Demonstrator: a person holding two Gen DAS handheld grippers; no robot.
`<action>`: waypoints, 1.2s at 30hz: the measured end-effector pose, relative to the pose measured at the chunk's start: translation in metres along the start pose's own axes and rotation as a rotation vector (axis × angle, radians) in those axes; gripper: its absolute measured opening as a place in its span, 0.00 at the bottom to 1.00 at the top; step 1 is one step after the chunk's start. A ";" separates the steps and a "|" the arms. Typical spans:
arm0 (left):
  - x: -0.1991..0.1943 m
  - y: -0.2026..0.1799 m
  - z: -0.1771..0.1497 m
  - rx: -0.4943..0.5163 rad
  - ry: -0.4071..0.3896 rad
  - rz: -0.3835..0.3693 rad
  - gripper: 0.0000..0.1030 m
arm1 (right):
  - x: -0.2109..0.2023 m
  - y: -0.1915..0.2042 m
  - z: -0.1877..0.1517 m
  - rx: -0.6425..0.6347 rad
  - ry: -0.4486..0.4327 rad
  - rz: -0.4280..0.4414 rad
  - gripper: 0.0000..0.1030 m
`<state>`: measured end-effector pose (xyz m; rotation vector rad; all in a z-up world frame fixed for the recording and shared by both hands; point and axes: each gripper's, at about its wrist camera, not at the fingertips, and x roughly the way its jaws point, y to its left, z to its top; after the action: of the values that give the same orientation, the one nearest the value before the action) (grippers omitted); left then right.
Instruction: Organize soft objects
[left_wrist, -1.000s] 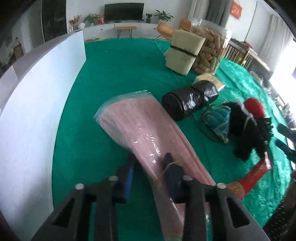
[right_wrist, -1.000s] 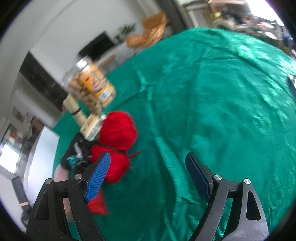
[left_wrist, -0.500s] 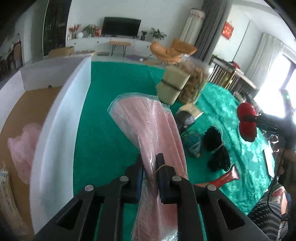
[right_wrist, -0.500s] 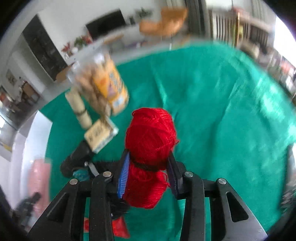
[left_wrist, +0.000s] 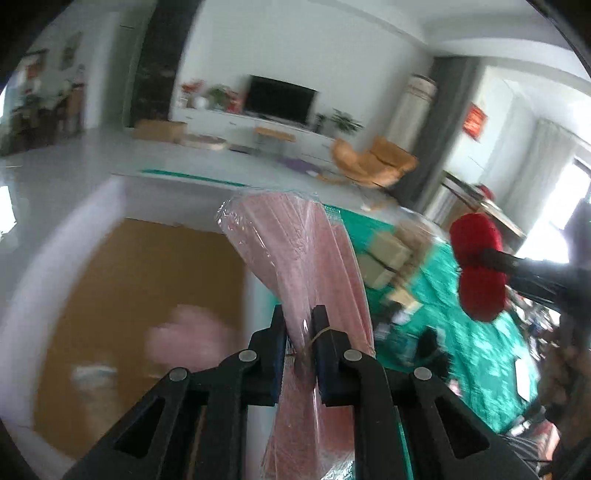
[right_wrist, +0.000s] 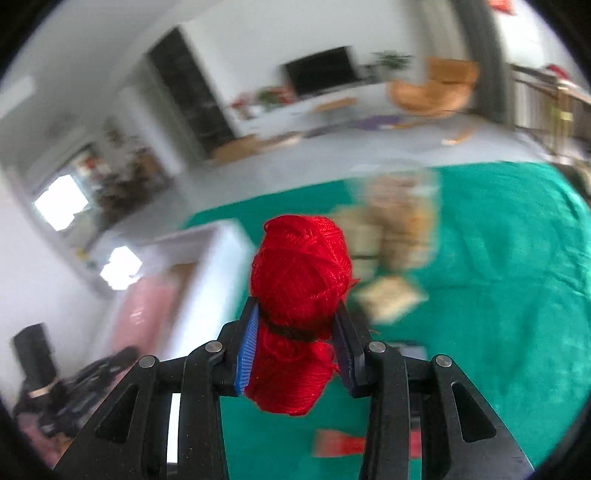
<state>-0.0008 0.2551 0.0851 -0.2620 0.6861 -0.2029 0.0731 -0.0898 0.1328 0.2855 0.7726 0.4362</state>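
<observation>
A second ago the pink cloth pack (left_wrist: 295, 266) lay on the green cloth (left_wrist: 480, 369) and the red yarn skein (right_wrist: 301, 295) sat among the clutter; now both hang in the air, the white box (left_wrist: 110, 206) lying left of the pack. The left gripper (left_wrist: 299, 332) is clamped tight on the flat, plastic-wrapped pack, long axis pointing up and away. The right gripper (right_wrist: 295, 332), jaws just narrowed, pinches the fuzzy skein's banded waist, upright
</observation>
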 end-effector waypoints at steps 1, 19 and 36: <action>-0.007 0.015 0.003 -0.011 -0.010 0.040 0.13 | 0.007 0.019 0.000 -0.015 0.016 0.045 0.38; 0.010 0.092 -0.028 -0.127 0.052 0.352 0.92 | 0.098 0.068 -0.101 -0.206 0.267 0.150 0.68; 0.038 -0.040 -0.029 0.001 0.105 0.014 0.92 | 0.079 -0.200 -0.117 0.144 0.228 -0.057 0.67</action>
<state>0.0053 0.2022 0.0528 -0.2466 0.7921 -0.2053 0.0933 -0.2165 -0.0759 0.3509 1.0357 0.3632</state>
